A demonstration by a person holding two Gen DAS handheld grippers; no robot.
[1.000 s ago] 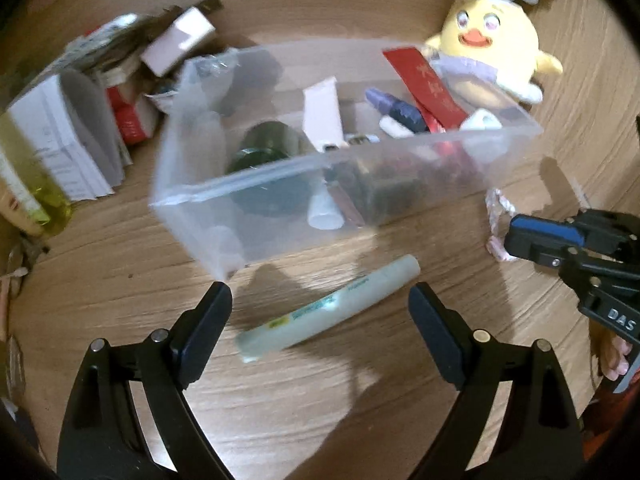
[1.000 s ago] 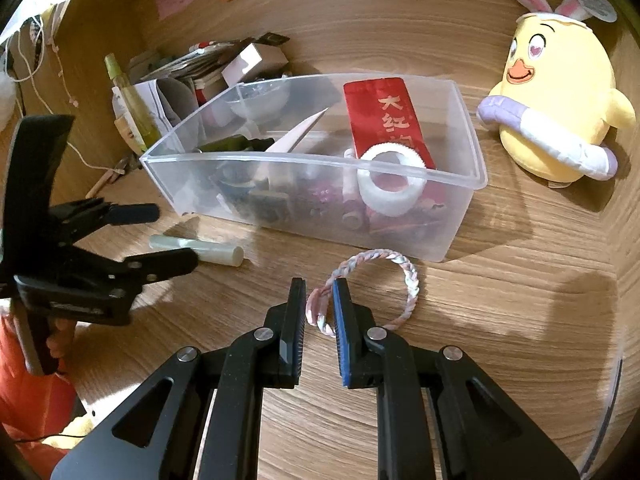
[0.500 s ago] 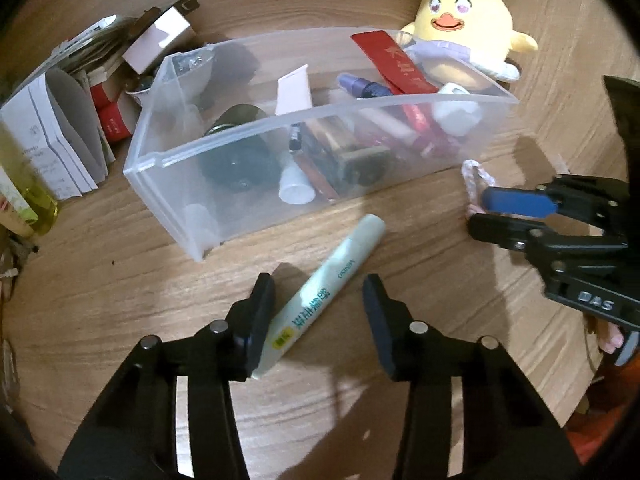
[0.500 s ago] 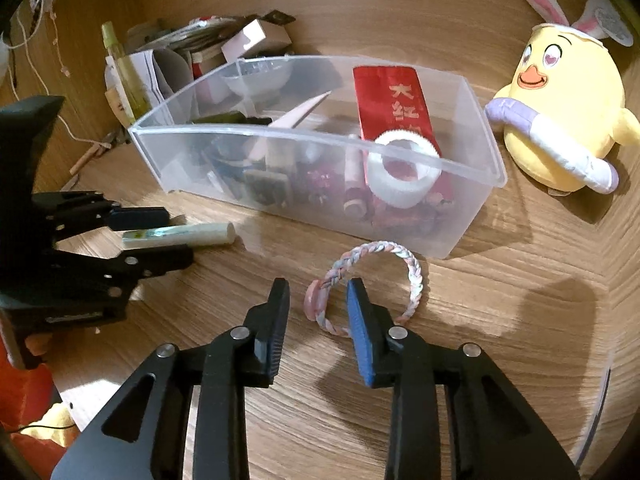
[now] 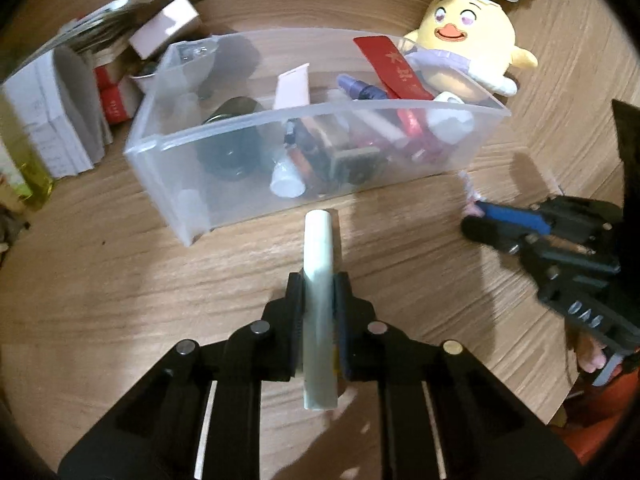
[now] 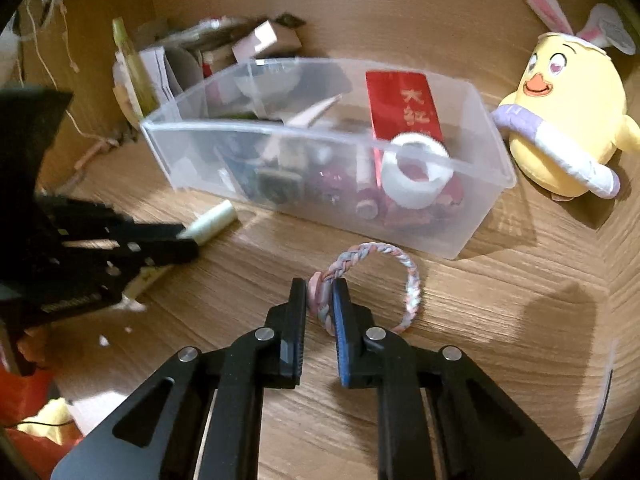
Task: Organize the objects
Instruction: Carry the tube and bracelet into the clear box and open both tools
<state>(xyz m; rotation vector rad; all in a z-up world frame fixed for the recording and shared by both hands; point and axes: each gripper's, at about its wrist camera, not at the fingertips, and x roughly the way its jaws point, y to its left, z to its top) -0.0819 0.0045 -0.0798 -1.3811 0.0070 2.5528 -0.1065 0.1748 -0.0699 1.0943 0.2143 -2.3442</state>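
Most small items were already gathered in the clear bin (image 5: pixel 248 136); two were left on the table (image 5: pixel 100 288). The pale tube (image 5: pixel 318 280) was clamped between the left gripper (image 5: pixel 318 284) jaws, just closed, and the braided bracelet (image 6: pixel 404 276) was pinched by the right gripper (image 6: pixel 320 292) — neither yet lifted into the bin.

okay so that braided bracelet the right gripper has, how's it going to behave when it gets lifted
The bracelet looks like soft braided cord, so it will probably sag into a drooping loop. It seems light for its size. The right gripper pinches only one edge, beside the bin, so the free loop may swing; the textured braid probably won't slip.
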